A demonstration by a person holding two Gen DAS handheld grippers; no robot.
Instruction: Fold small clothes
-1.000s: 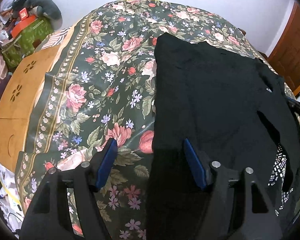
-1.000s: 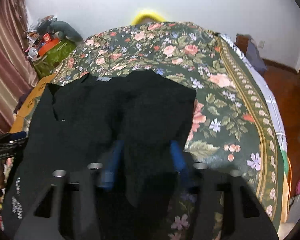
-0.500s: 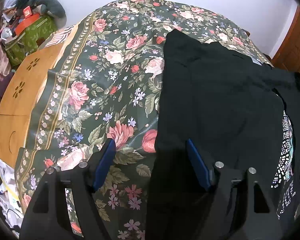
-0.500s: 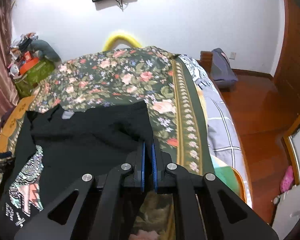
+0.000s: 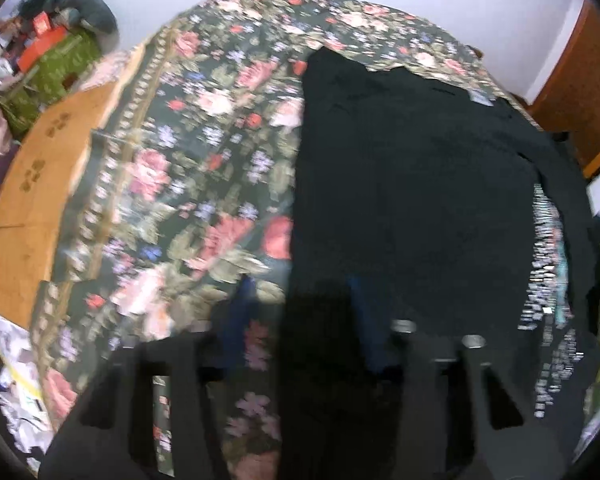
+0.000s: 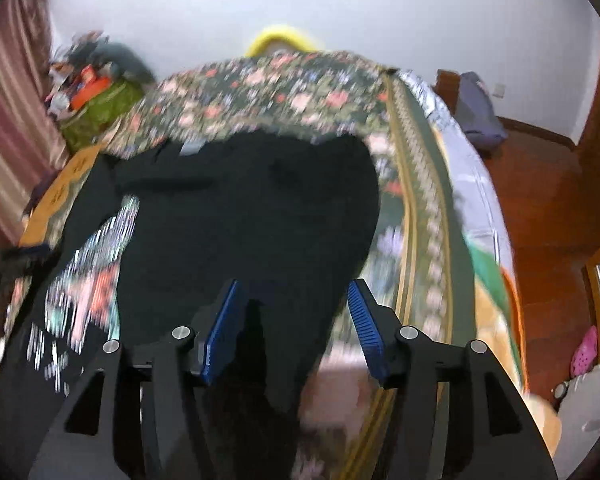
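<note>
Both hand-held grippers gape wide, holding nothing: the left hand-held gripper (image 5: 304, 320) straddles the black shirt (image 5: 412, 200) at its near left edge, the right hand-held gripper (image 6: 294, 320) its right edge. The shirt's long axis runs away across the floral bedspread (image 5: 204, 168), equally near both.

Black shirt (image 5: 412, 200) with white print on dark green, pink-flowered bedspread (image 5: 204, 184)

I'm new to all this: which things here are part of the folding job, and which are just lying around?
Part of the job:
black T-shirt
left tool
right tool
floral bedspread it lies on

Just lying about:
green box with clutter
purple bag
pink shoe
</note>
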